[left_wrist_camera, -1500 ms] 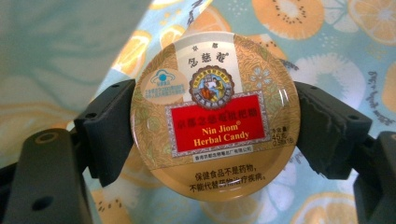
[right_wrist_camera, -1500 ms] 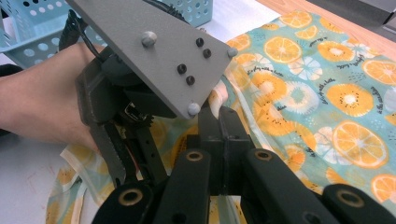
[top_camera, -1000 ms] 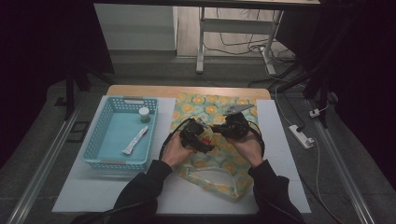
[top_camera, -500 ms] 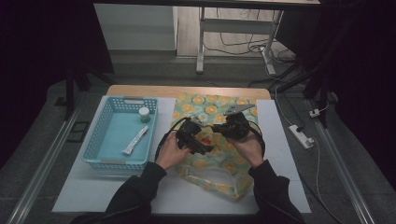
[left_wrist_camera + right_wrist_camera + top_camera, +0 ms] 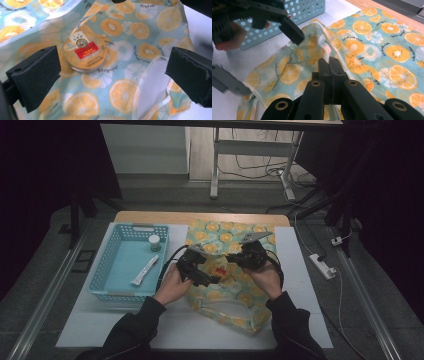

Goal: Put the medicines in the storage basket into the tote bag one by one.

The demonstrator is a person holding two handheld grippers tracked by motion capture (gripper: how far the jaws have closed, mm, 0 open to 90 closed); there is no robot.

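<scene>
Two grippers work over one bag, a thin fruit-print pouch lying flat on the table just right of the blue basket. Near end first: bag mouth faces the person, w/ a pale see-through rim and strap. Fabric looks light, soft and floppy, prob. a bit slick; it'll sag and fold unless pinched, so best hold is the rim or strap, not the flat panel. Right gripper has jaws together, clamped on the bag's edge, lifting that side of the mouth. Left gripper has just been opening and now stands wide apart, nothing pressed between the pads; the tin lies below on the bag's lining, free of it. Tin is round, flat, stiff, small and prob. light; smooth lid could slip, so take it across the rim w/ pads on opposite sides. Its label: gold-brown lid, pale emblem at top, red band w/ small yellow writing, too blurred to read. Bag print has short lines of dark script beside the orange and kiwi slices; can't make out the words. Farther left, inside the basket, a white tube and a small jar w/ pale lid; no legible text on either.
</scene>
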